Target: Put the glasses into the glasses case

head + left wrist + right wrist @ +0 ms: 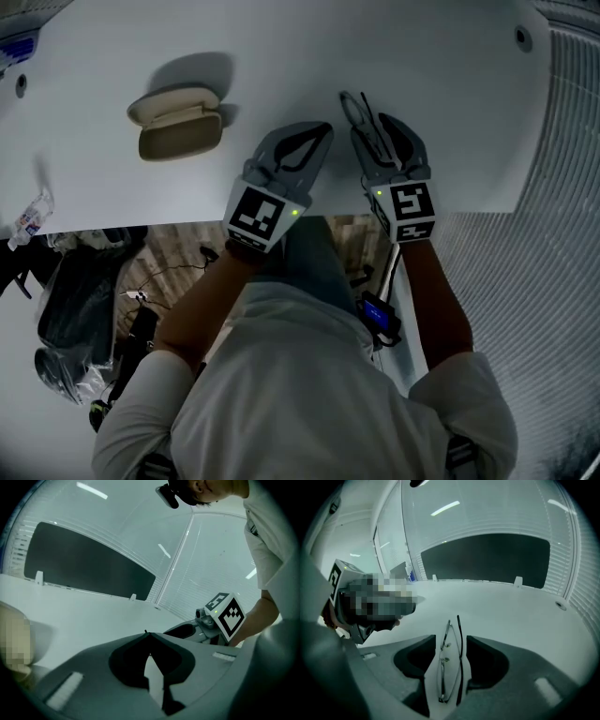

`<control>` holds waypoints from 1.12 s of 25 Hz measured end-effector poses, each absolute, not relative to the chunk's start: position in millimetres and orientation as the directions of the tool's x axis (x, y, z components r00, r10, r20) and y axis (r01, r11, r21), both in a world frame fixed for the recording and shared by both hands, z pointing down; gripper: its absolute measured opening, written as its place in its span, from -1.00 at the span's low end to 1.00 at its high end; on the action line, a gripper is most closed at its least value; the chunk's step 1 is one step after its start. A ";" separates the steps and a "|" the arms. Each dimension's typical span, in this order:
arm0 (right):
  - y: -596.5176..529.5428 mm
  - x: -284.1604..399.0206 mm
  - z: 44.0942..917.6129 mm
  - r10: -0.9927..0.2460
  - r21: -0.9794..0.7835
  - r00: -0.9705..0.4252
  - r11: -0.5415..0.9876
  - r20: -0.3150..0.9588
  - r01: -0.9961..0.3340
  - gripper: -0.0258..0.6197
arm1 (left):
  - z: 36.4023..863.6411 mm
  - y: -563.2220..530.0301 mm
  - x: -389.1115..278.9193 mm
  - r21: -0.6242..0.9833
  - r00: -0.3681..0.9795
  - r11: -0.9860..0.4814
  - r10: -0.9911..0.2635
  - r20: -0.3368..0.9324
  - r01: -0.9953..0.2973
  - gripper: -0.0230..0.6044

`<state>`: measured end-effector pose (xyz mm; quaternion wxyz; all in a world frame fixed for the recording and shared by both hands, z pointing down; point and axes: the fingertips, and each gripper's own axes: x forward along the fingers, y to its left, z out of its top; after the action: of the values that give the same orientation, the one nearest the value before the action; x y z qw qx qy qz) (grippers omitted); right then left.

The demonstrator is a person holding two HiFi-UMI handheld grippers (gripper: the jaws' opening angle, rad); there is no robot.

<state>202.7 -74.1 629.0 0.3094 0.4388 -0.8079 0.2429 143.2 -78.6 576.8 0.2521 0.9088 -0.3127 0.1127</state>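
The beige glasses case (178, 127) lies open on the white table (281, 56), at the upper left in the head view. Thin-framed folded glasses (356, 111) (450, 658) rest on the table between the jaws of my right gripper (375, 127) (451, 638). Those jaws are open, with a gap on each side of the frame. My left gripper (319, 129) (147, 633) is just to the left of it and right of the case. Its tips meet and nothing is between them.
The table's near edge (187, 225) runs under both gripper bodies. A round hole (522, 37) sits at the far right corner. A crumpled clear bottle (33, 216) lies at the left edge. A dark panel (487, 557) stands along the far side.
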 end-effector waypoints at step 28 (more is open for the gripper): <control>-72.3 204.9 612.6 -0.569 -0.060 -0.396 0.518 0.720 -0.853 -0.62 | 566.1 -74.2 130.8 0.373 0.775 -0.681 -0.524 0.355 -0.631 -0.92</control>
<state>204.9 -72.3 612.6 0.3282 0.4408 -0.8070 0.2164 130.8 -74.2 566.1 0.2433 0.9101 -0.3170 0.1100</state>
